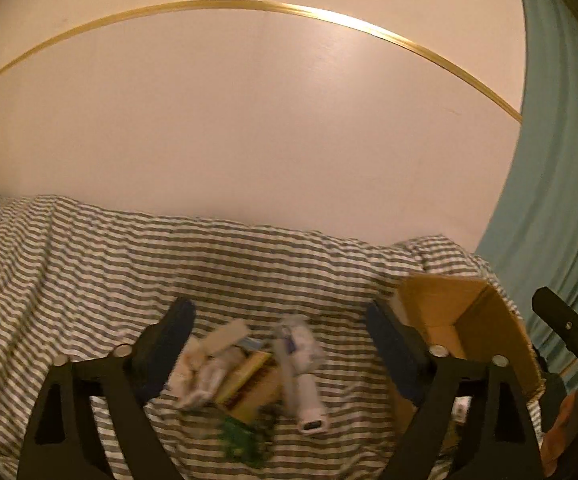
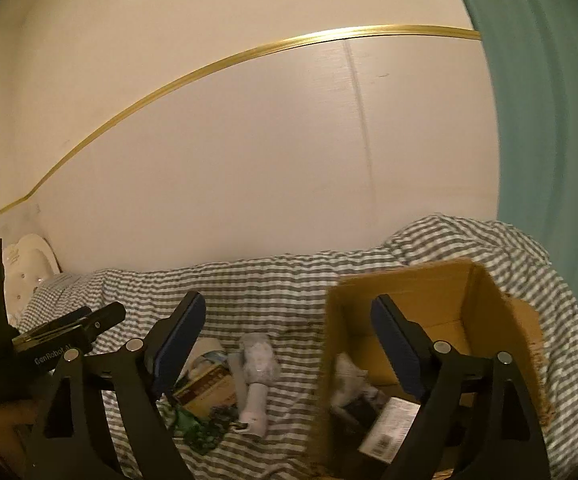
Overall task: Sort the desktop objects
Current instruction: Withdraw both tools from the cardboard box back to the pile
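A pile of small objects lies on the striped bedsheet [image 1: 69,264]: a white handheld device [image 1: 303,368], a yellow-brown box [image 1: 249,384], white packets [image 1: 205,368] and green beads [image 1: 241,440]. My left gripper [image 1: 281,328] is open and empty, raised above the pile. An open cardboard box [image 2: 449,312] stands to the right and holds several items, one a labelled packet [image 2: 389,428]. My right gripper [image 2: 285,332] is open and empty, with its right finger over the box and the white device [image 2: 257,376] between its fingers lower down.
A cream wall with a gold strip [image 1: 249,4] rises behind the bed. A teal curtain [image 2: 549,120] hangs at the right. A white padded headboard [image 2: 25,264] is at the far left. The left gripper's body [image 2: 49,340] shows in the right wrist view.
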The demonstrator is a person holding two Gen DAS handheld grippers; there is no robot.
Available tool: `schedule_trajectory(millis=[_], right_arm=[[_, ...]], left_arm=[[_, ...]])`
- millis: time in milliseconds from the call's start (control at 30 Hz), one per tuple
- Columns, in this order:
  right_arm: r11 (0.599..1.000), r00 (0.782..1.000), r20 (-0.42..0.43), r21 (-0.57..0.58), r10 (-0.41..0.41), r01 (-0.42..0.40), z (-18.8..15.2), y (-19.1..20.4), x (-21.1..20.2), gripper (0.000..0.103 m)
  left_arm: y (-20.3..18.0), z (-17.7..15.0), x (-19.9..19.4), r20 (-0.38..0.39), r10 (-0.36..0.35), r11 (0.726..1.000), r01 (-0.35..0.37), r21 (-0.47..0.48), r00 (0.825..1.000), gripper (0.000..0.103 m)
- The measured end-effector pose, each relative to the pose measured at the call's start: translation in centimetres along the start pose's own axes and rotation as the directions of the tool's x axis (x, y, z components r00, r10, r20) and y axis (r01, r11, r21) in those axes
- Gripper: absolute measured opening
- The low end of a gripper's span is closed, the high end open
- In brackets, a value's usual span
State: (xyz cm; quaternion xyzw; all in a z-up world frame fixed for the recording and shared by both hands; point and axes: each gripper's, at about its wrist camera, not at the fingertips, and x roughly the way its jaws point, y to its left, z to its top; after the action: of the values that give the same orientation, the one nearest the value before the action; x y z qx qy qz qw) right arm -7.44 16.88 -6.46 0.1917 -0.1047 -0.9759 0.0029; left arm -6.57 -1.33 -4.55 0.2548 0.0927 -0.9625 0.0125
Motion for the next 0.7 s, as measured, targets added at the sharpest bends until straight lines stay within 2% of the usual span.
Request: schedule_trajectory(millis=[167, 233, 367, 567, 700], right_arm=[[0.999, 0.999, -0.031, -0.042, 0.025, -0.026, -0.7, 3.2, 1.9, 0.089], [0.998, 0.999, -0.039, -0.054, 0.033, -0.035, -1.1, 4.2, 2.7, 0.092], [0.996, 0.996, -0.078, -0.081, 0.037, -0.043, -2.7, 6.4, 4.5, 0.098], [0.987, 0.985, -0.173, -0.160, -0.003, -0.025, -5.9, 8.8, 7.8, 0.101], [0.987, 0.971, -0.240, -0.159, -0.006, -0.033, -8.0, 8.9, 10.0, 0.101]], left_arm=[[3.4, 0.4, -0.5, 0.003, 0.049, 0.999, -0.049, 0.006, 0.999, 0.098], [4.6, 0.3, -0.9, 0.010, 0.071, 0.997, -0.071, 0.018, 0.997, 0.103], [7.2, -0.6, -1.0, 0.013, 0.100, 0.995, -0.100, 0.023, 0.995, 0.103], [9.7, -3.6, 1.6, -0.042, 0.094, 0.996, -0.094, -0.007, 0.995, 0.103], [9.2, -5.0, 3.7, -0.076, 0.126, 0.990, -0.121, 0.068, 0.989, 0.103]])
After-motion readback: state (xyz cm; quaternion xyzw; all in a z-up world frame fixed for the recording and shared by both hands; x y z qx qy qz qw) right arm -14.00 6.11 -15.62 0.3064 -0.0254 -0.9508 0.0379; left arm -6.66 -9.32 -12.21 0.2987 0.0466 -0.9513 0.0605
